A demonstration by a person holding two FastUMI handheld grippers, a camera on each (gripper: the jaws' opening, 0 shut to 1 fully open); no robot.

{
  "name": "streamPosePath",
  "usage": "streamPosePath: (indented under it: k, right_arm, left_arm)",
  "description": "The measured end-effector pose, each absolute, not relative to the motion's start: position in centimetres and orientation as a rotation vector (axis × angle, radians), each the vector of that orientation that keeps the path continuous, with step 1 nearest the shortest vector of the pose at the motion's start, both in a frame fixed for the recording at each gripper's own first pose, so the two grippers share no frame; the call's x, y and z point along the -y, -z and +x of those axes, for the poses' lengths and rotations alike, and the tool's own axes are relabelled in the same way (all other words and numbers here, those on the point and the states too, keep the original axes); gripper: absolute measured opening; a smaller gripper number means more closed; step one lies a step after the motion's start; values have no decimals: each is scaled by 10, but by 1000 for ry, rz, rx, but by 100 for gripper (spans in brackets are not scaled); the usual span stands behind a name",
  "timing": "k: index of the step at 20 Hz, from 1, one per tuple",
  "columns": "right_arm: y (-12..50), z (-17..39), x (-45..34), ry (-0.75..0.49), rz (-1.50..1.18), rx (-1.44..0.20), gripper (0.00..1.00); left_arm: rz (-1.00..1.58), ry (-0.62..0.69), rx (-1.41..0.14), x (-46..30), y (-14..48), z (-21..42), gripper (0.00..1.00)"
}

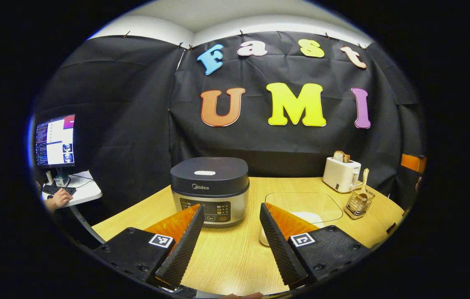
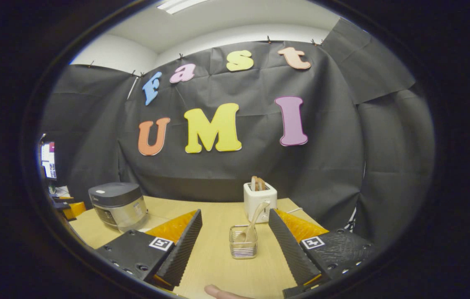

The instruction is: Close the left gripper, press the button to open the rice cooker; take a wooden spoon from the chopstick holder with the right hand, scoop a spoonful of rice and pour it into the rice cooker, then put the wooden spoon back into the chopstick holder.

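Rice cooker stands on the wooden table, lid down, its control panel facing the near side. In the left gripper view it sits just beyond the left finger of the left gripper. That gripper hangs above the table with its jaws spread wide and nothing between them.

Right of the cooker lies a clear, shallow glass dish with a white heap of rice in it, partly hidden behind the right finger. Farther right stands the wire chopstick holder with the wooden spoon upright in it, handle leaning up. A white toaster with bread in its slot sits behind the holder, near the far wall.

In the right gripper view the right gripper is also wide open and holds nothing; the chopstick holder lies straight ahead between its fingers, apart from both. Spoon tilts toward the toaster behind. Cooker is far left.

At the far left edge, a monitor on a side desk, a hand at a keyboard.
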State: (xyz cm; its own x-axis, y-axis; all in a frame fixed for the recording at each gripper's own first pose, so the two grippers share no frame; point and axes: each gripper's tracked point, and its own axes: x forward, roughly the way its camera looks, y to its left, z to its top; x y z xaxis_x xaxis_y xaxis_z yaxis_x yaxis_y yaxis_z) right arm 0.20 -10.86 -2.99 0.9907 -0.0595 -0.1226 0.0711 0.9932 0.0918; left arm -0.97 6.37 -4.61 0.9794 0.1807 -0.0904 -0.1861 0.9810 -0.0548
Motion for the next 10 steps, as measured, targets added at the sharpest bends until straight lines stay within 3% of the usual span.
streamPosePath:
  k: [10]
  right_arm:
    - [57, -8, 95, 63, 7, -172, 94]
  left_arm:
    - [-55, -107, -14, -36, 52, -10, 87]
